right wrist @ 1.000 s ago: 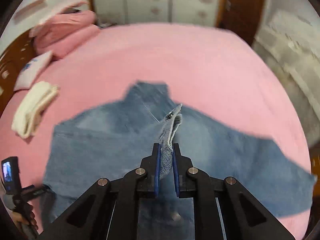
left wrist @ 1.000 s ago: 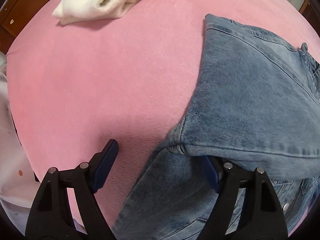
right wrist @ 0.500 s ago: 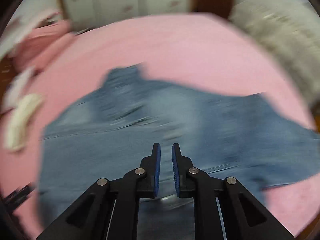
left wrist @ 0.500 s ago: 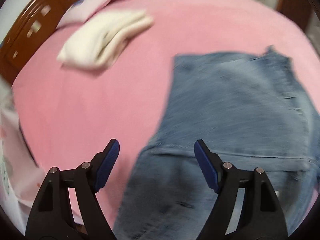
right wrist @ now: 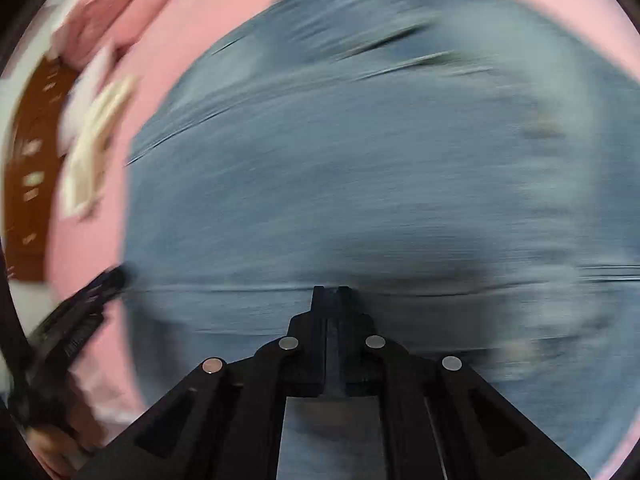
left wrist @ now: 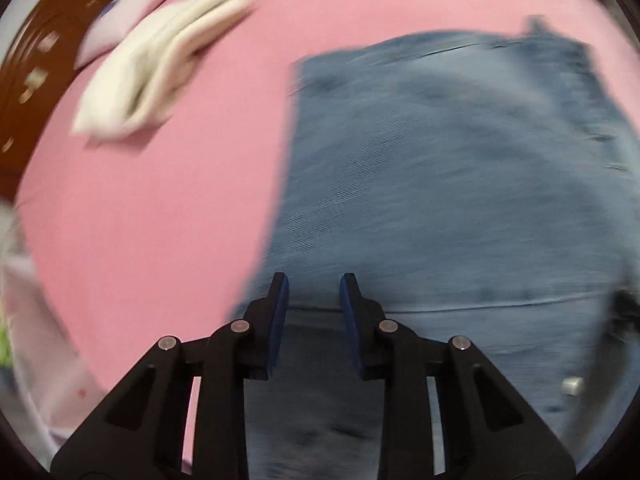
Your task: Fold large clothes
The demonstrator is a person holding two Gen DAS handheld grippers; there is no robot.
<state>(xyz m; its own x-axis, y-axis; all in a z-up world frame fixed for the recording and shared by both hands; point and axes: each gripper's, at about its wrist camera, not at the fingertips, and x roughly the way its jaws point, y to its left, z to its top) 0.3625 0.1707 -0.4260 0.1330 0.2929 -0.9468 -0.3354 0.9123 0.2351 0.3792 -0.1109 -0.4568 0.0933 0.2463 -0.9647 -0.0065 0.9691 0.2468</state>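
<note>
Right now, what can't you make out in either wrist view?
- Denim garment, right wrist view: motion blur smears seams and folds; collar, sleeves and hems unreadable.
- Right tool: looks shut; whether it pinches cloth is lost in blur.
- Left tool: open; contact with the denim beneath unclear.
- White folded cloth: blurred, type unknown.
- Small pale thing on the denim: too small to identify.

Pink bedspread: plain, smooth, covers the bed across both views.

Cream folded cloth: lies on the bedspread at the far left, several layers showing along its edge; blurred. Also seen in the right wrist view at the left edge.

Pale pillow: just beyond the folded cloth, against the headboard.

Dark brown wooden headboard: curves along the left rim, with small light marks on its face.

Pink bolster or pillow: upper left of the right wrist view, heavily blurred.
</note>
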